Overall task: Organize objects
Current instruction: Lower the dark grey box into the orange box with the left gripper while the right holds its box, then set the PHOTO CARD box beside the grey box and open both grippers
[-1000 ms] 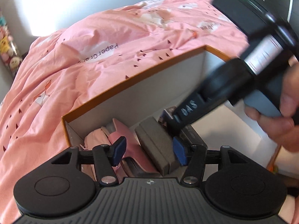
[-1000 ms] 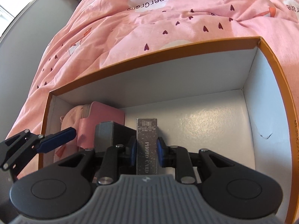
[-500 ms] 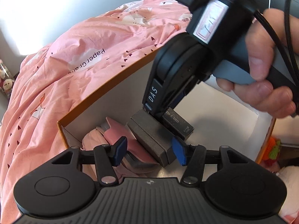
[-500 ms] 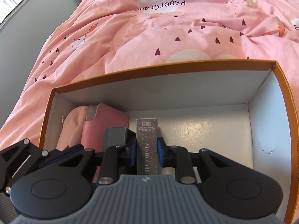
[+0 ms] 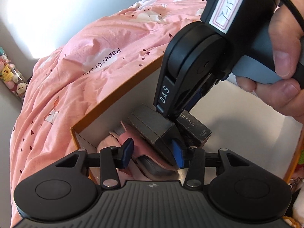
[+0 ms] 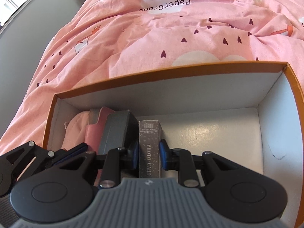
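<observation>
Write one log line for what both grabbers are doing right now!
right gripper: shut on dark speckled photo-card box | left gripper: open, jaws just closing around grey rectangular case | place: orange-rimmed white cardboard box

A bed with a pink duvet (image 6: 171,38) filled the view. At ten o'clock, bright light fell on a grey wall (image 5: 38,19).

Two close wrist views, angled down, sharing the box (image 5: 121,96) interior

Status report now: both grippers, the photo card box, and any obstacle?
Right gripper shut on photo card box, inside orange box. Left gripper open, jaws just closing around grey case. Nothing blocking.
</observation>
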`<state>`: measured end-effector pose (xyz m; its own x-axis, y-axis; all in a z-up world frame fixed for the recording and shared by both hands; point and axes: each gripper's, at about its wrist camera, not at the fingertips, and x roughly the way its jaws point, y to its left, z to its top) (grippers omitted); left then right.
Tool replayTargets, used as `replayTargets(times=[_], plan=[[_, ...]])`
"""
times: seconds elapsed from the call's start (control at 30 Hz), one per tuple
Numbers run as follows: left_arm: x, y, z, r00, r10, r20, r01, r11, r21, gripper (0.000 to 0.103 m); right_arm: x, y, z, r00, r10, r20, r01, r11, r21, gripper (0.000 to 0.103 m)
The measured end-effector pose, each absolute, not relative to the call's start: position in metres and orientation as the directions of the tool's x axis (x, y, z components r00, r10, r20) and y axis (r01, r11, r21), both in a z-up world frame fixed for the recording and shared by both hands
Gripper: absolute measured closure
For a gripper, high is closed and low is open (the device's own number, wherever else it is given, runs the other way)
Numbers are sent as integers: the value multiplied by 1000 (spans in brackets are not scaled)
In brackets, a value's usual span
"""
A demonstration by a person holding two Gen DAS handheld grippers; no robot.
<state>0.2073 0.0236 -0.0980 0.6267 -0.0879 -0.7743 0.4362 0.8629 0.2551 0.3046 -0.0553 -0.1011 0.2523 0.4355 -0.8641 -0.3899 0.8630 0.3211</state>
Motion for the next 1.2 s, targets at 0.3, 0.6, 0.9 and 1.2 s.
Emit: replayTargets(times=[0.3, 0.6, 0.9, 1.2], plan=[[207, 31, -96, 617, -141, -774, 453, 868, 203, 47, 315, -39, -104, 256, 439, -861, -401, 859, 319, 78], [205, 30, -99, 619, -142, -772, 446, 873, 198, 45, 318, -50, -96, 244, 495, -834, -389, 838, 384, 70], [208, 26, -101, 615, -131, -777, 446, 871, 207, 45, 298, -63, -86, 214, 466, -858, -519, 799, 304, 70], [213, 24, -102, 615, -90, -784, 431, 870, 239, 46, 272, -60, -94, 167, 378, -911, -728, 670, 145, 73]])
